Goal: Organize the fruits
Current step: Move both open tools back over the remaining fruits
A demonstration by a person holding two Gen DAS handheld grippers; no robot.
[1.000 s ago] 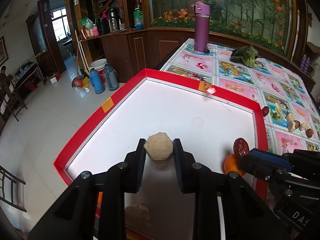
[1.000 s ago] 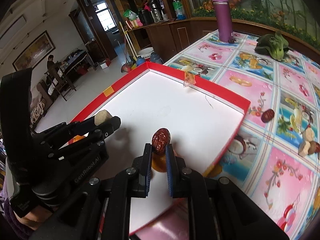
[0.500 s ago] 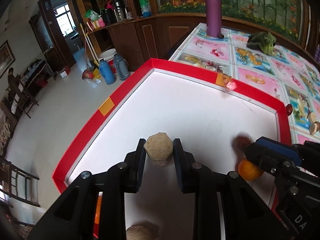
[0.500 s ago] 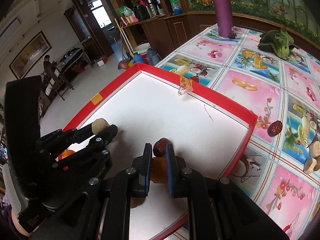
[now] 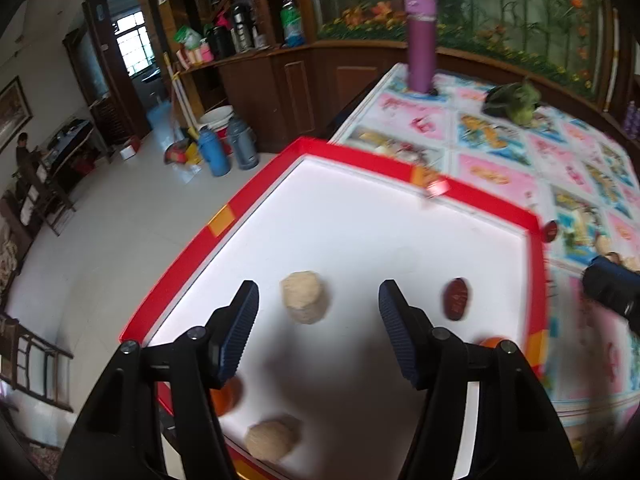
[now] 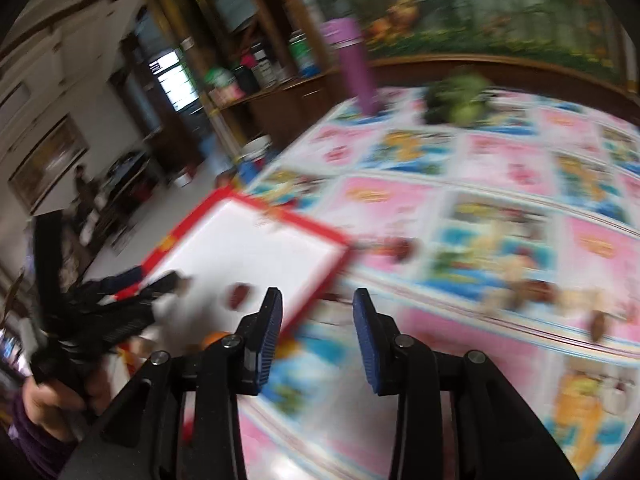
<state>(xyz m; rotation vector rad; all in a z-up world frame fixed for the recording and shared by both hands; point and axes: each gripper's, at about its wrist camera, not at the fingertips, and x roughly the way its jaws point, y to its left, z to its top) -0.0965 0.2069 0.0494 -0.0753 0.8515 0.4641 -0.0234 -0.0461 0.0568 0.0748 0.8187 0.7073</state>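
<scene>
A beige lumpy fruit (image 5: 305, 297) lies on the white floor of the red-rimmed tray (image 5: 248, 196), between the fingers of my left gripper (image 5: 316, 296); its jaws are opening and the pads stand clear of the fruit. A dark red date (image 5: 457, 303) lies in the tray to the right. A second beige fruit (image 5: 271, 439) and two oranges (image 5: 224, 398) (image 5: 494, 341) lie at the near rim. My right gripper (image 6: 317, 305) is opening over the tablecloth just right of the tray (image 6: 320, 236), with nothing between its fingers. The date (image 6: 239, 295) shows blurred in the tray.
A purple flask (image 5: 420, 44) and a green vegetable (image 5: 514, 100) stand at the table's far end. More dates and pale fruit pieces (image 6: 532, 292) lie on the patterned tablecloth right of the tray. The table edge drops to the floor on the left.
My left gripper has opened and let go of the beige fruit, which now lies in the tray. My right gripper has released the date in the tray and swung right, out over the tablecloth.
</scene>
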